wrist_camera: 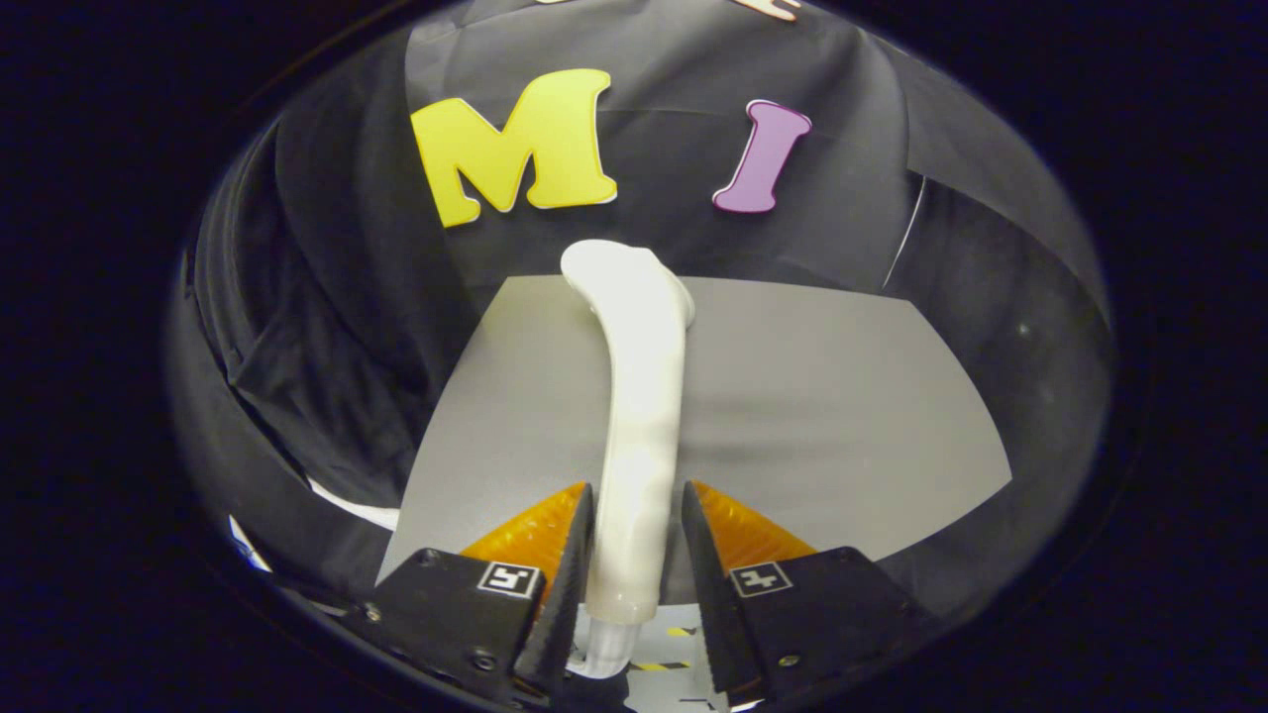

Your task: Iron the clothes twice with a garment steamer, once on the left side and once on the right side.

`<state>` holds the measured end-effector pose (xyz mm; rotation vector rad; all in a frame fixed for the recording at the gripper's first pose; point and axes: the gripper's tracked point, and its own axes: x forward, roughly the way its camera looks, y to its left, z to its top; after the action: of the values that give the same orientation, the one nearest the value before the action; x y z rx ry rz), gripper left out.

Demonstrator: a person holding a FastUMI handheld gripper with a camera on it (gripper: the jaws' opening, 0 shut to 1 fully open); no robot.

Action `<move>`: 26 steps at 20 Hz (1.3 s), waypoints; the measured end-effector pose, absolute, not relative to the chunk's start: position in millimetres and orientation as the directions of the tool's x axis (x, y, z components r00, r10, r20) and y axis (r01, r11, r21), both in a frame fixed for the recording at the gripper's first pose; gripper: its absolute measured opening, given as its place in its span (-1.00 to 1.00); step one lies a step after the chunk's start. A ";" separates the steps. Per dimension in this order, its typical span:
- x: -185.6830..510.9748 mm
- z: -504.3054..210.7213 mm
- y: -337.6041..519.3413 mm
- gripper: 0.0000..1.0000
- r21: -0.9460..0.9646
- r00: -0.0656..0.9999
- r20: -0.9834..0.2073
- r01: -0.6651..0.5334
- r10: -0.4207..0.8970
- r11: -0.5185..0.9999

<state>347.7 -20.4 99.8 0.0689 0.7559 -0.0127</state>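
The gripper had its jaws narrowed onto the handle of the garment steamer, 1 finger pressing each side of the white shaft, so the tool sat clamped between them. The steamer's long axis ran straight ahead from the jaws, in line with the fingers, rising to a head that bent slightly to the left at the far end. Under and beyond the fingers lay a flat grey sheet, which may be the surface the garment belongs on; whether it was a counter top or a board could not be told. The steamer's head reached just past the sheet's far edge, against the draped black cloth wall. No garment could be made out with certainty, so neither of the 2 passes looked begun. Judging from this, the next move depended on swinging the head toward the left side.
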 end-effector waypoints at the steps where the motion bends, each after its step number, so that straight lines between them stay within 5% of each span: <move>1: 348.7 97.6 -19.2 0.01 0.066 0.721 -0.693 0.040 0.017 0.997; 5: 351.3 99.0 -17.9 -0.31 0.113 0.745 -0.667 0.069 0.024 0.991; 9: 335.5 109.0 -8.0 -0.38 0.150 0.786 -0.618 0.082 0.029 0.985; 26: 220.8 282.4 85.7 -0.39 0.189 0.979 -0.155 0.160 -0.131 0.969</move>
<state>220.8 85.7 282.4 0.2027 0.1423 -0.1477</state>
